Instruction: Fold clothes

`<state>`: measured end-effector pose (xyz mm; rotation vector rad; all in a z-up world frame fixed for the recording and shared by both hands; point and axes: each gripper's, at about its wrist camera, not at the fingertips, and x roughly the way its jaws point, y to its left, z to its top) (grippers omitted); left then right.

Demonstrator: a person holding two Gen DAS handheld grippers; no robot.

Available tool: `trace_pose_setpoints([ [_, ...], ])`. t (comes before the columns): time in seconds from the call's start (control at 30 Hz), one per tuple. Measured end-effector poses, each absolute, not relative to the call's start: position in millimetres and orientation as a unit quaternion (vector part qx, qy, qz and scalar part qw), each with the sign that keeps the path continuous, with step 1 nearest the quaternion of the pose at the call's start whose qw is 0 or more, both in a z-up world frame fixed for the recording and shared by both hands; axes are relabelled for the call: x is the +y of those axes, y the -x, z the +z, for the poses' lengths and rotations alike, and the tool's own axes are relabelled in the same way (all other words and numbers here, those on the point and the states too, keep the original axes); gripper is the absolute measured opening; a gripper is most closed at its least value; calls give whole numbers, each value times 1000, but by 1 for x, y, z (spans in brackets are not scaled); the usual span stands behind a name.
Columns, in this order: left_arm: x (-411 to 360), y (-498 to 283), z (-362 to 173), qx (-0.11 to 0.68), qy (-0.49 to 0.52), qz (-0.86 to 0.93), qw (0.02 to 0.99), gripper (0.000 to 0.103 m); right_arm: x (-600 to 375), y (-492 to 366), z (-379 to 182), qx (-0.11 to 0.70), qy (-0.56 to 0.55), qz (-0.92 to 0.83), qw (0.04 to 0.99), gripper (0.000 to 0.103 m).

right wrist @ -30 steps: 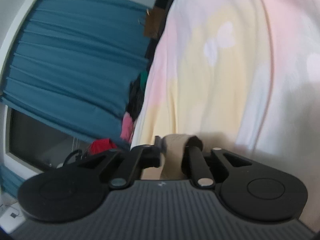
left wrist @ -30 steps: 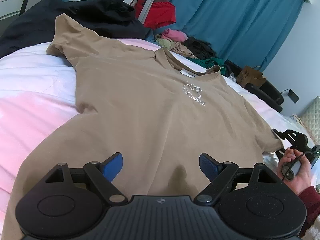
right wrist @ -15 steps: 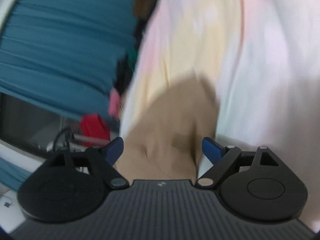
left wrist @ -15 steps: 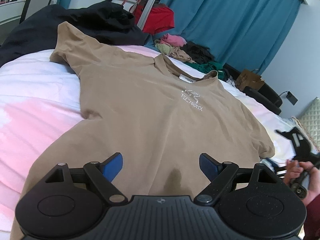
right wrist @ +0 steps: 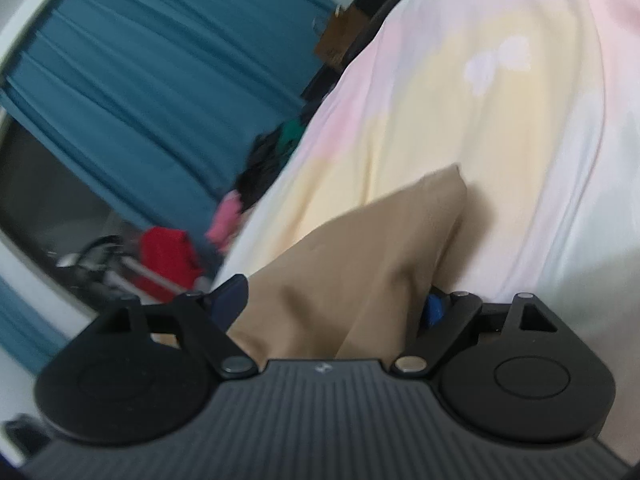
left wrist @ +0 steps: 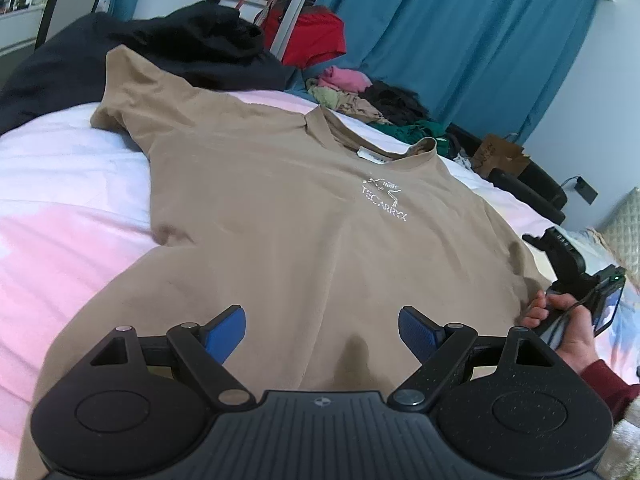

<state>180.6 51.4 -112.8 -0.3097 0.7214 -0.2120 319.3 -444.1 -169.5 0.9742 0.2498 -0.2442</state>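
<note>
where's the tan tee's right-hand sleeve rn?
In the left wrist view the sleeve lies flat on the pastel bedsheet at far right, beside the right gripper; the right wrist view shows it between that gripper's open fingers.

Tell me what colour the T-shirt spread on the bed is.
The T-shirt is tan with a small white chest logo, shown best in the left wrist view.

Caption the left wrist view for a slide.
Open left gripper above tan T-shirt spread flat on the bed.
</note>
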Motion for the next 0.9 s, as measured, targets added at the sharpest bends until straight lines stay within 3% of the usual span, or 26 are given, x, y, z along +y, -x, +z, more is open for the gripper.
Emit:
trace_pose_setpoints([
  [0.07,51,-184,-114,352,149,-101,919,85,-446,-329,-163,124,-448,-135,875,65],
  [0.13,51,-186,-113,353,147,-101,918,85,-445,-338,-146,132,-412,-153,889,9],
  [0.4,60,-173,-99,350,139,-109,920,85,-410,-331,-43,102,-246,-143,953,6],
  [0.63,87,-160,-86,339,122,-88,929,85,-296,-348,31,93,-82,-122,985,6],
  [0.9,129,-165,-90,334,125,-39,933,87,-147,-395,1,139,21,-37,989,6],
])
